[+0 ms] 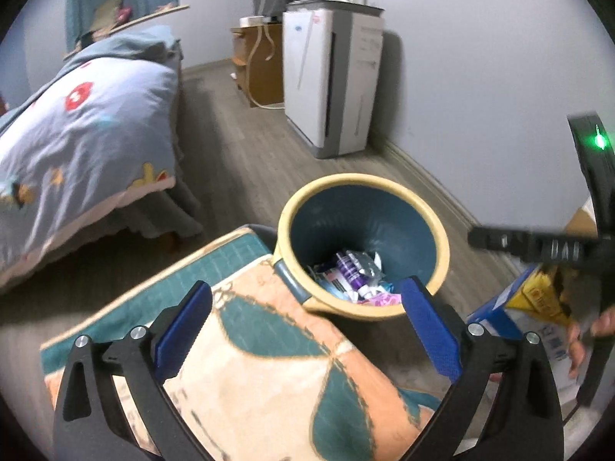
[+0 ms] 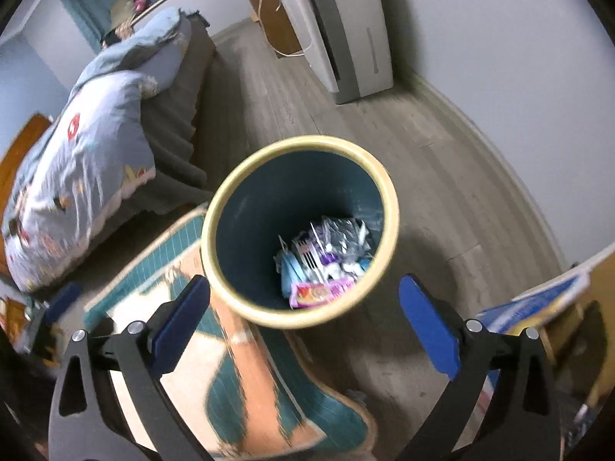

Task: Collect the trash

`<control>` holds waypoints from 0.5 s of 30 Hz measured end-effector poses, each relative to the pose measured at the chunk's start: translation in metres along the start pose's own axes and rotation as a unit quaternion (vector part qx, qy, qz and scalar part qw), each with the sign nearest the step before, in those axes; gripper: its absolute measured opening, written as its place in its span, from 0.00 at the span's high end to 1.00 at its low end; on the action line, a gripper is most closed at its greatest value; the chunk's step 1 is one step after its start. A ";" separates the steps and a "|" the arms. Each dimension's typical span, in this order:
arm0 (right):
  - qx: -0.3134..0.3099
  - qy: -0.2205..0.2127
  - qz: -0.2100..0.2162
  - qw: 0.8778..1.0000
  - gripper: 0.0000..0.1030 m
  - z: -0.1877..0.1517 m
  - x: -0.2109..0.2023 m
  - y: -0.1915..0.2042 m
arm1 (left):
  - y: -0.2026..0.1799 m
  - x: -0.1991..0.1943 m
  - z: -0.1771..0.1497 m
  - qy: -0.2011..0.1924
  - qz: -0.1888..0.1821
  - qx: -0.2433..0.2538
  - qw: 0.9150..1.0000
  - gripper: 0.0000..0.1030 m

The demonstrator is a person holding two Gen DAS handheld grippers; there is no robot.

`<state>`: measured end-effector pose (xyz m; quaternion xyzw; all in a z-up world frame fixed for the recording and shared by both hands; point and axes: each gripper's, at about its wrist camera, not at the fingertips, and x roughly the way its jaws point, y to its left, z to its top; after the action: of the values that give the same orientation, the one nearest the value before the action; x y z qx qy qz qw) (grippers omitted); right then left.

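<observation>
Our left gripper (image 1: 307, 307) and right gripper (image 2: 305, 303) both stand wide open with nothing between the pads. We judge they're spread because the load is already dropped. Both point down at the bin (image 1: 442, 238), so the mouth sits in line. Trash (image 2: 326, 257) lies at its bottom. The bin stands on bare floor (image 1: 238, 146), touching the rug's (image 1: 250, 365) edge, bed (image 1: 84, 123) well apart.

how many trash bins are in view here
1. The trash bin, with a cream rim and dark teal inside, stands on the wood floor at the corner of the patterned rug, wrappers in its bottom. Others may be outside both views.
</observation>
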<state>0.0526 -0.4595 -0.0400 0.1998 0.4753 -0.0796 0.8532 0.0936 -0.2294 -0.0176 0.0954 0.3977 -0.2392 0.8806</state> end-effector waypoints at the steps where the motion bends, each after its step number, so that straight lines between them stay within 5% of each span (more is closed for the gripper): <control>1: -0.008 -0.003 -0.004 1.000 0.06 -0.006 -0.005 0.003 | 0.001 -0.007 -0.002 -0.002 0.006 -0.004 1.000 0.05; 11: -0.029 -0.059 -0.046 0.997 0.06 -0.048 -0.053 0.023 | 0.009 -0.045 -0.024 -0.006 0.021 -0.041 0.999 0.05; 15: -0.037 -0.089 -0.071 0.993 0.06 -0.059 -0.065 0.034 | 0.007 -0.054 -0.028 -0.027 0.057 -0.020 0.998 0.05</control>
<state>-0.0175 -0.4073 -0.0038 0.1258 0.4133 -0.1394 0.8910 0.0484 -0.1948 0.0036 0.0942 0.3726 -0.1834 0.9048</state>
